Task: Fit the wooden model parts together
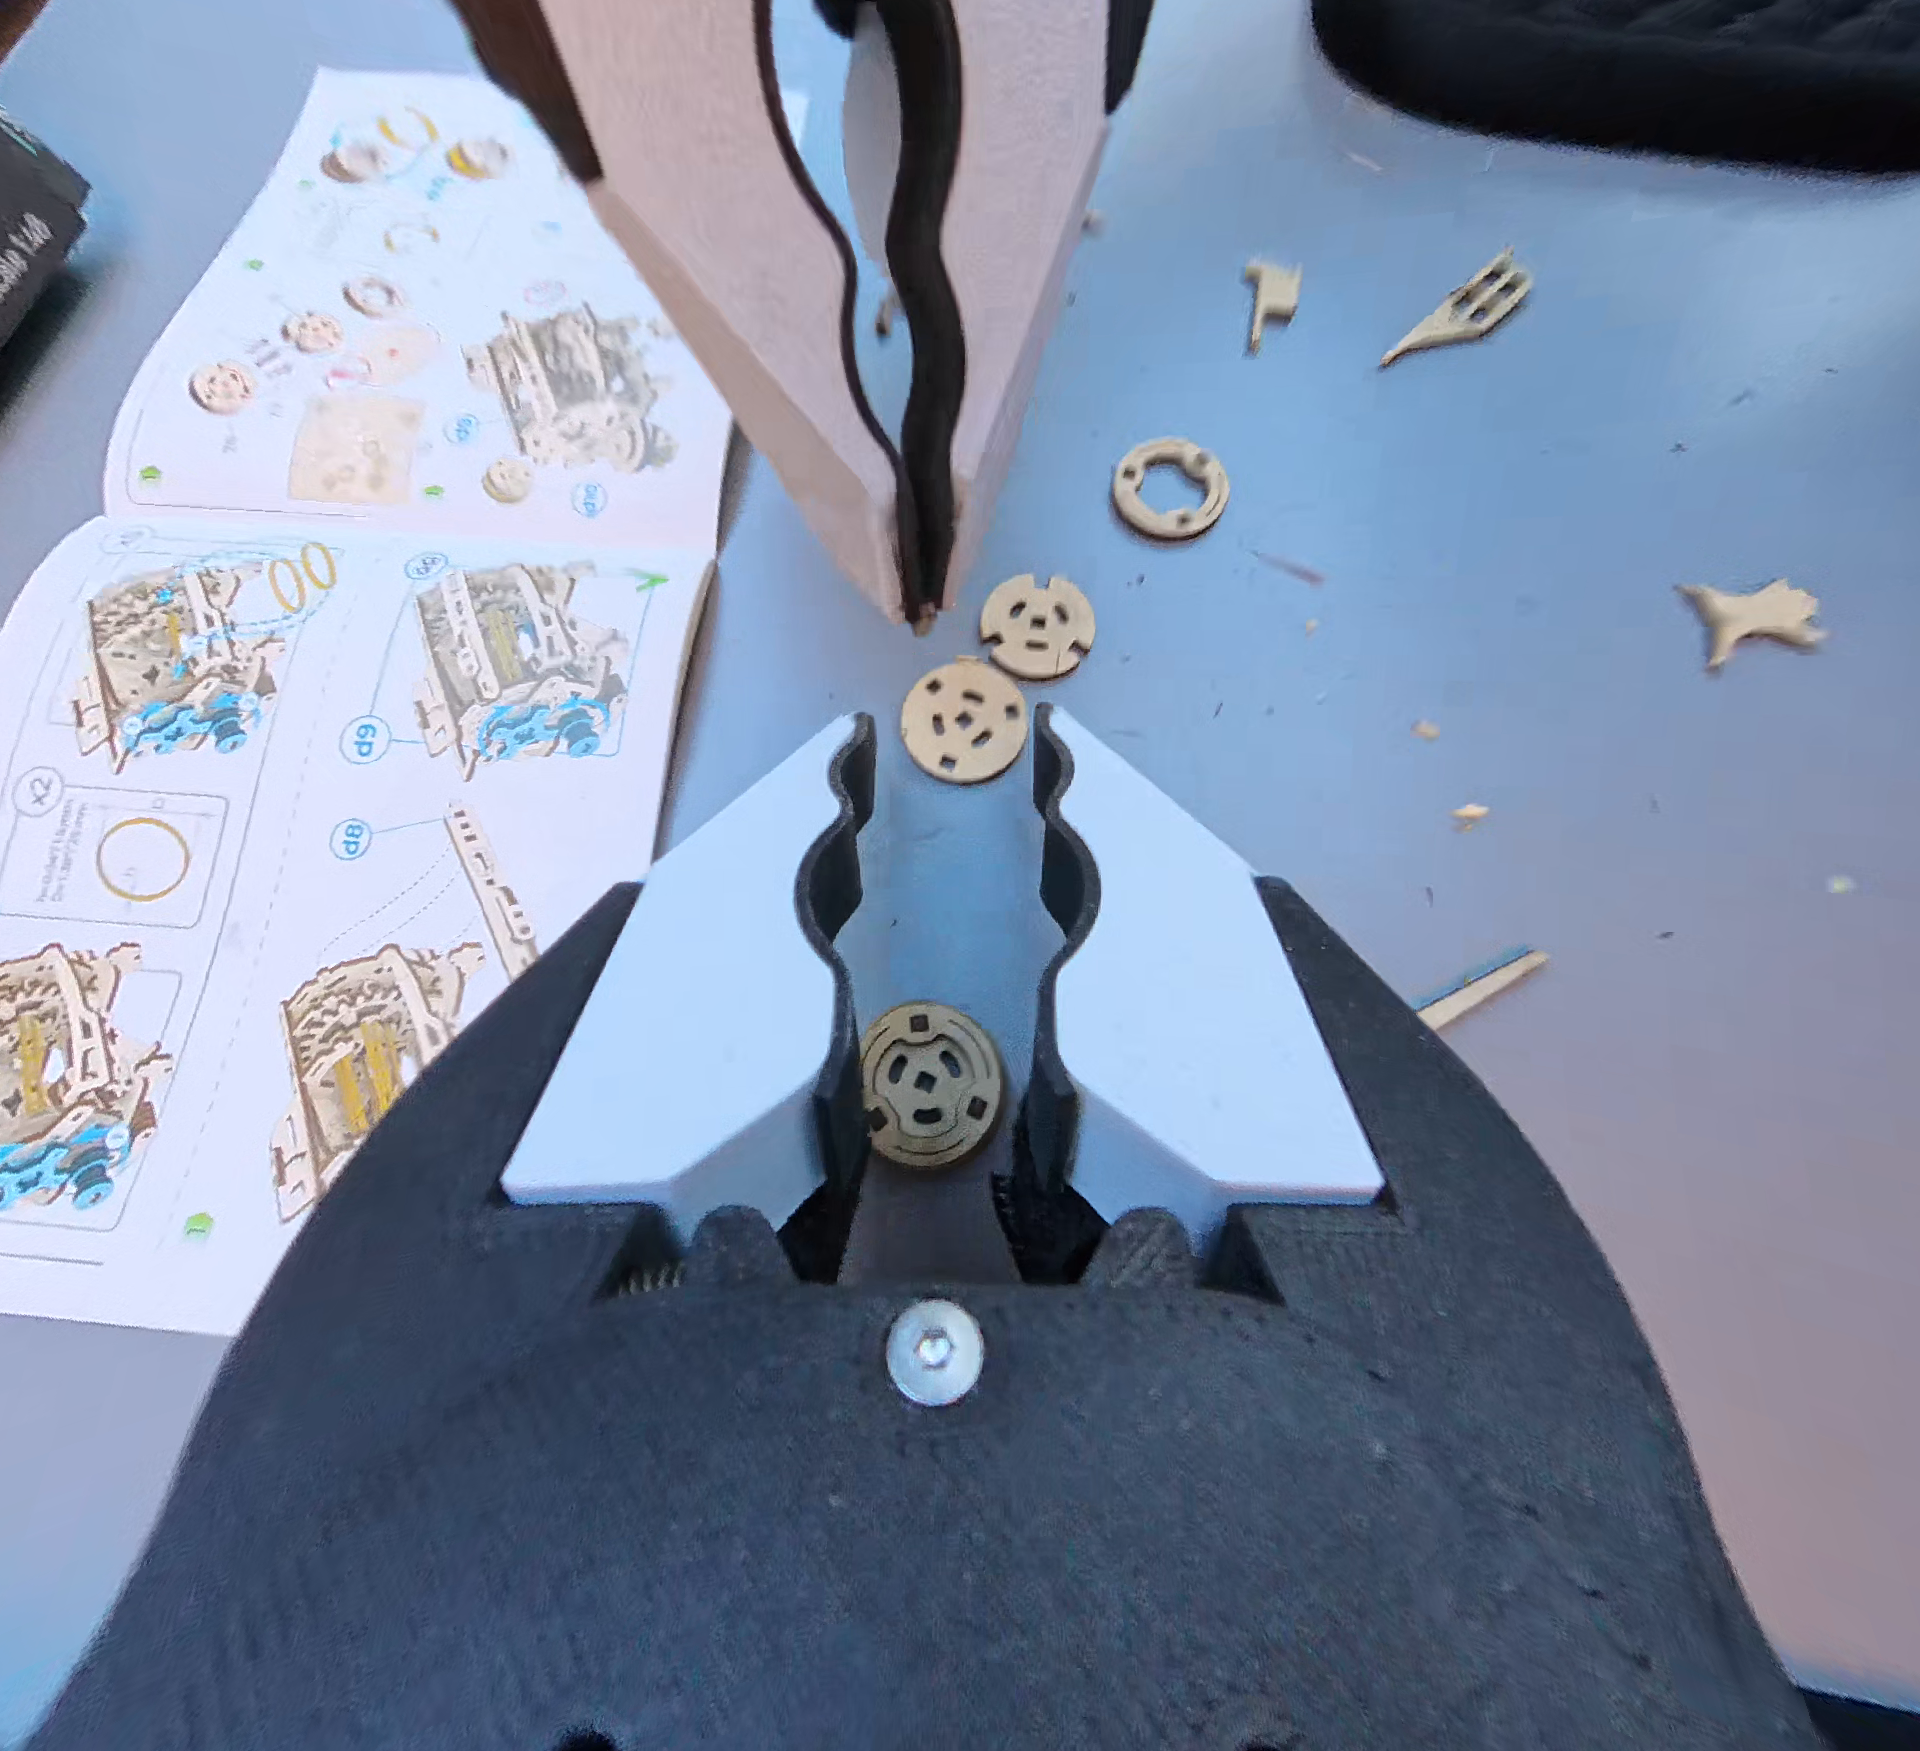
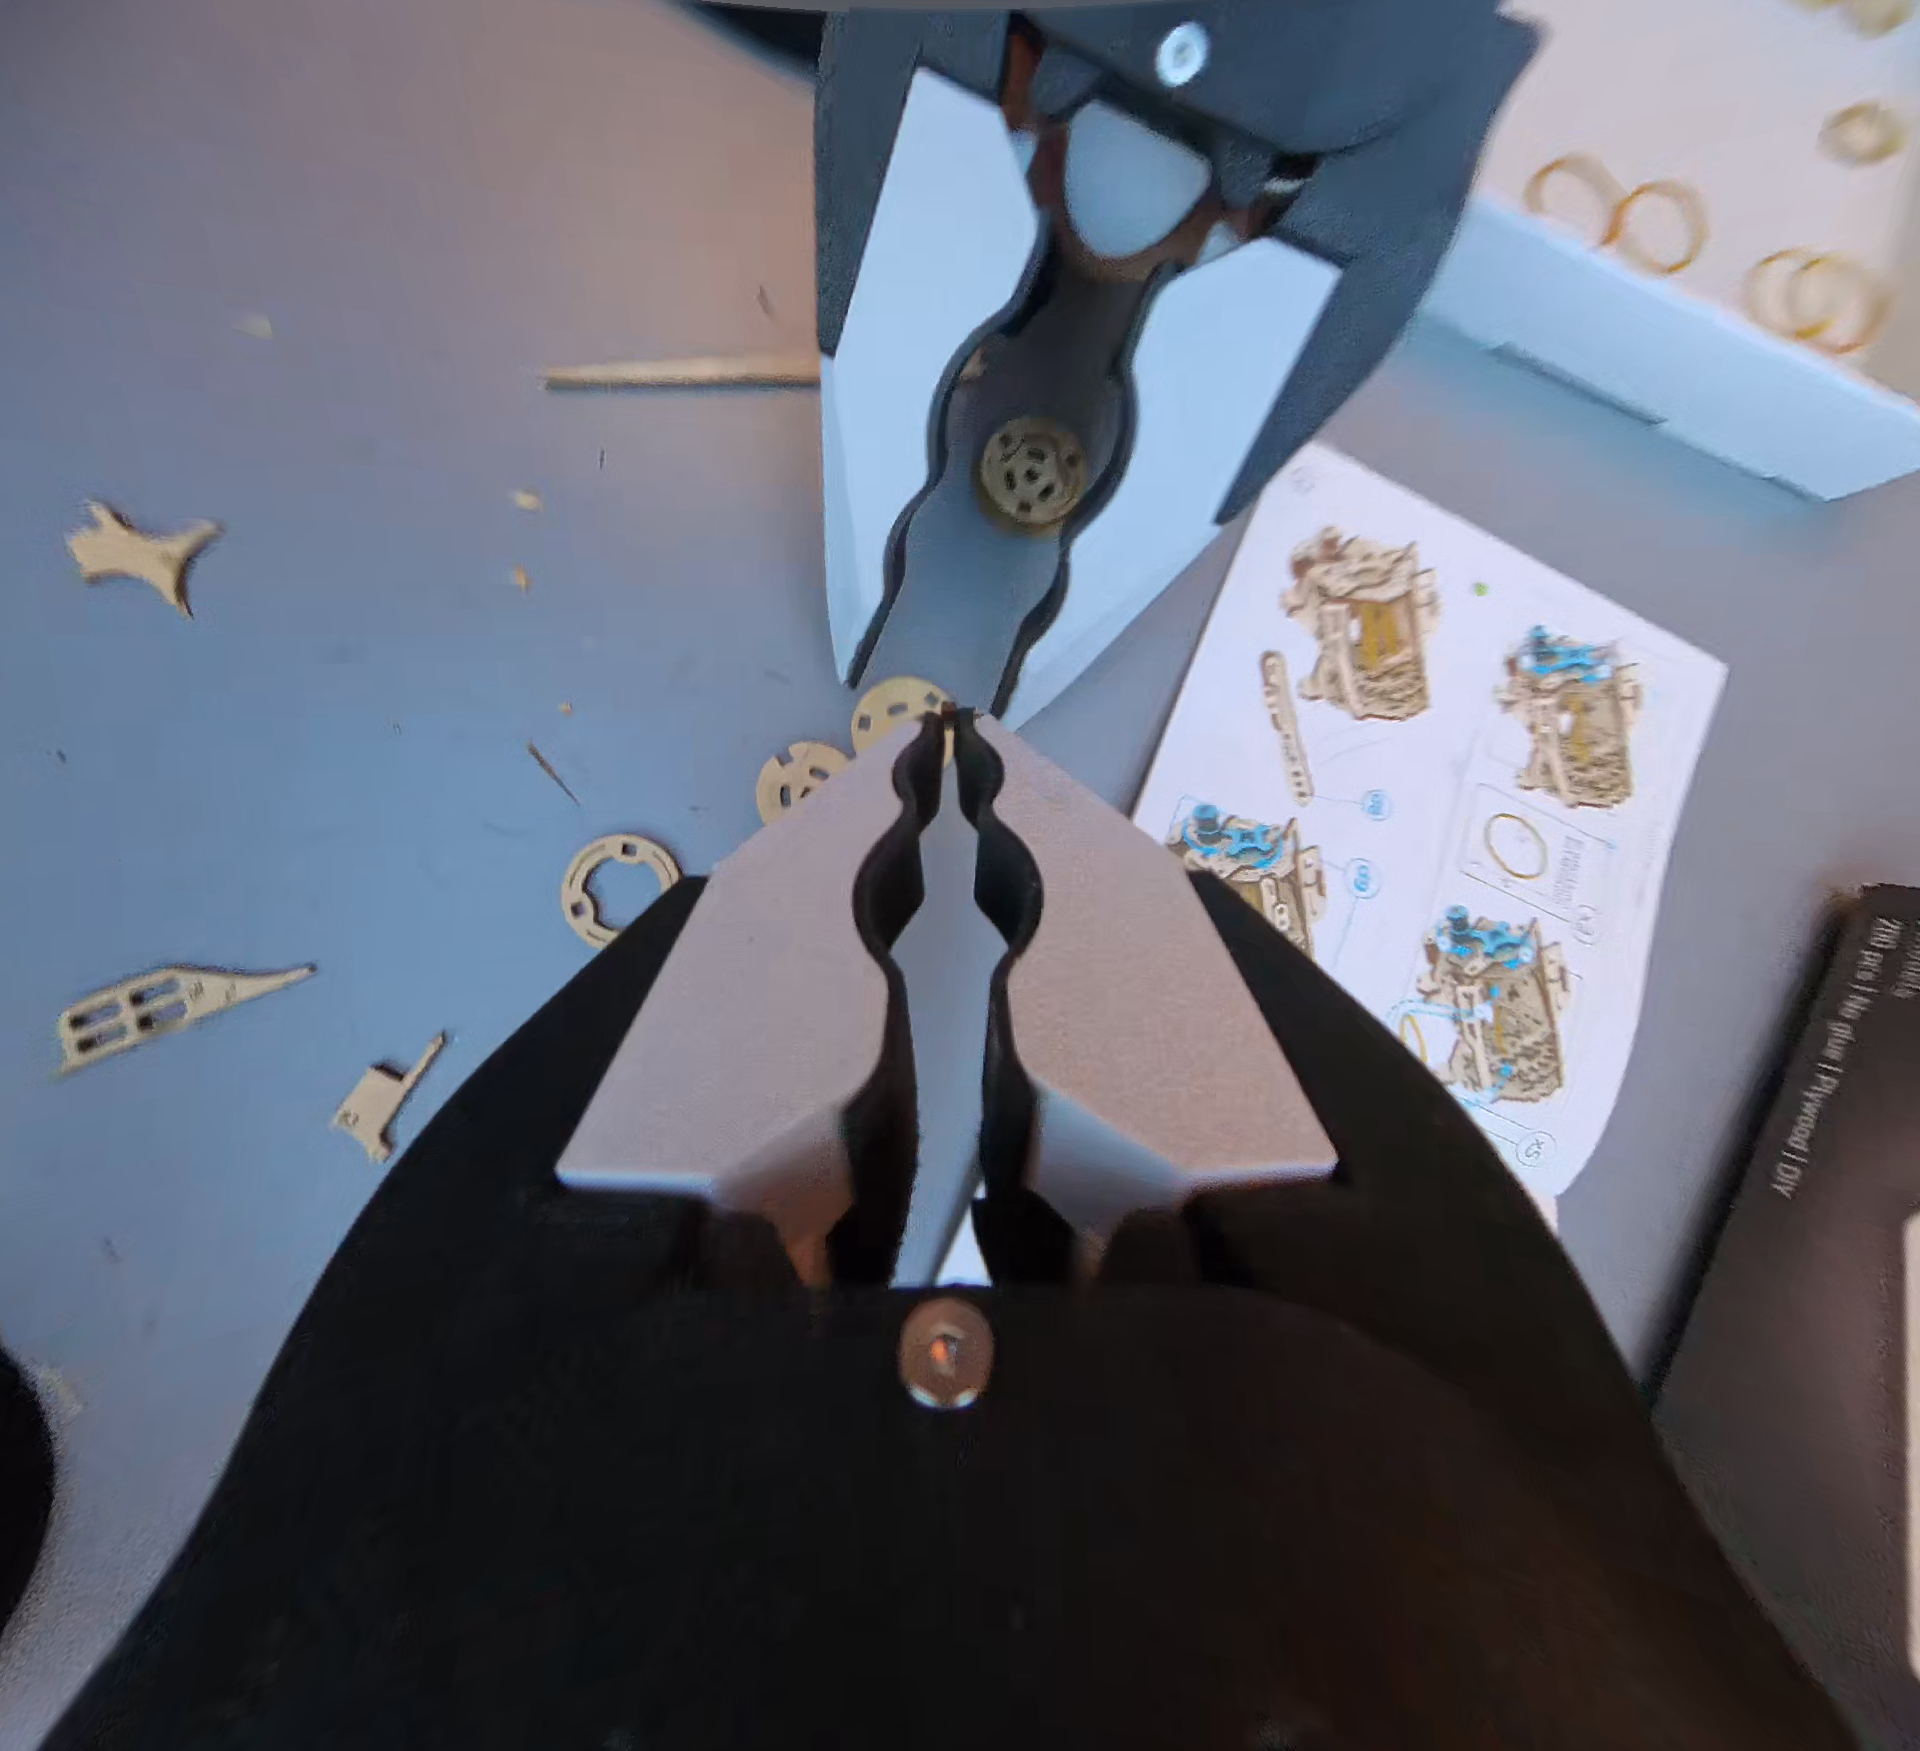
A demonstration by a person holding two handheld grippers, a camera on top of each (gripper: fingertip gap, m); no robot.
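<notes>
The left gripper is hovering over the grey worktop with its jaws standing apart and gripping nothing; a dark engraved wooden disc is lying flat on the worktop in the gap between its fingers, touching neither pad as far as the pictures show. The right gripper is facing it with its tips pinched together on a tiny dark sliver, too small to identify. Just beyond the left tips a round slotted disc and a notched disc are lying side by side, with a wooden ring a little farther off and small offcuts scattered toward the worktop's right edge. An open instruction booklet is lying along the left edge, showing coloured drawings of the model with small blue-circled part codes and short notes. A black box with white lettering is sitting beside the booklet, and a white tray of thin yellow rings is resting near the far corner.
</notes>
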